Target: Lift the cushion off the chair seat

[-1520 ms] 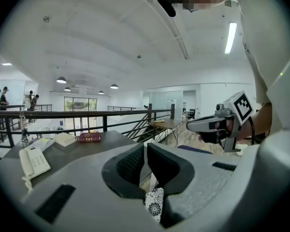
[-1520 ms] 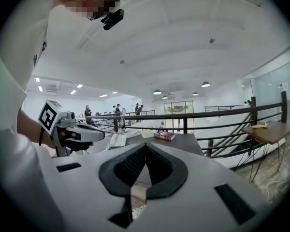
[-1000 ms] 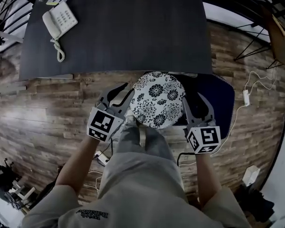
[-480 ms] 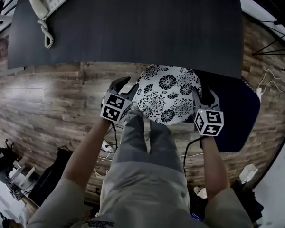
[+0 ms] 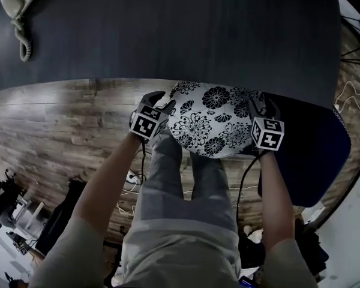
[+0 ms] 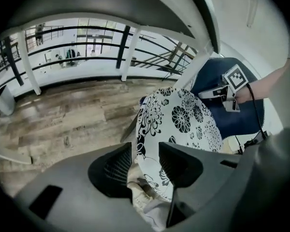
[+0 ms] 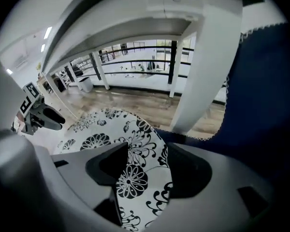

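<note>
Round white black-flowered fabric cushion (image 5: 213, 122) over dark blue chair seat's (image 5: 312, 155) left edge, its rim between the just-opening, unclamped jaws of left gripper (image 6: 145, 146) and right gripper (image 7: 147, 149), set on opposite sides for a level lift.

Free room: brown wood-plank floor (image 5: 66, 119), open along the left of the round black-and-white floral cushion (image 5: 213, 122).

Obstacles:
- dark grey desk (image 5: 180, 29), its edge reaching over the cushion's far rim and leaving little height there
- white desk leg (image 7: 205, 71), upright just behind the cushion
- navy-blue fabric chair (image 5: 312, 155), close on the right
- person's grey-trousered legs (image 5: 186, 203), just at the near rim
</note>
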The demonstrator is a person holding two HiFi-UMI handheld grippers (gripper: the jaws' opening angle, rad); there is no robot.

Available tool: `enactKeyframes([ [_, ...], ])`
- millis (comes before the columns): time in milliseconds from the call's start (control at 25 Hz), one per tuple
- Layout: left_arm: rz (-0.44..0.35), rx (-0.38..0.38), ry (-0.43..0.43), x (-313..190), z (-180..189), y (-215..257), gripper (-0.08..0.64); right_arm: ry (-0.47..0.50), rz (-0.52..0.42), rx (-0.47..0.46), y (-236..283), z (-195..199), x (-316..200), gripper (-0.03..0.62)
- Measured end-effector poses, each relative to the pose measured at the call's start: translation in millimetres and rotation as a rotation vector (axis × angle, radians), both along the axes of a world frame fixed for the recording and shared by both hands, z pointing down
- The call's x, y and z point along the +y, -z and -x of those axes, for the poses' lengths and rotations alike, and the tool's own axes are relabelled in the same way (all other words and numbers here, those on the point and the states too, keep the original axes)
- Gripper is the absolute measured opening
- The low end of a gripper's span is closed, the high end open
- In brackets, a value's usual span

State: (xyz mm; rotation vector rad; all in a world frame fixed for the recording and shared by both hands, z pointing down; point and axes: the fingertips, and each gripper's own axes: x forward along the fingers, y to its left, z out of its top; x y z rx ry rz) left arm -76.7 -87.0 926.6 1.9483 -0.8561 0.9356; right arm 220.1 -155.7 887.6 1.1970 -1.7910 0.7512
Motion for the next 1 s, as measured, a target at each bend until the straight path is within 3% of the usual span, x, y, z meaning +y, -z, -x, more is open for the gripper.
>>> enactKeyframes([
  [320,0.092,0.033,0.050,11,-10,-44,0.156,0.059,0.099,0.097,-63,-20,9,0.250],
  [480,0.114,0.032,0.058,13,-7,-50,0.119,0.123,0.108,0.128,-68,-12,13,0.120],
  [560,0.114,0.041,0.058,14,-8,-44,0.018,0.128,0.090,0.138,-62,-9,17,0.009],
  [720,0.084,0.079,0.074,15,-7,-28,0.009,0.075,0.025,0.108,-42,-10,20,0.003],
  [1000,0.020,0.074,-0.013,41,-23,50,0.008,0.049,-0.064,0.081,33,-29,55,0.003],
])
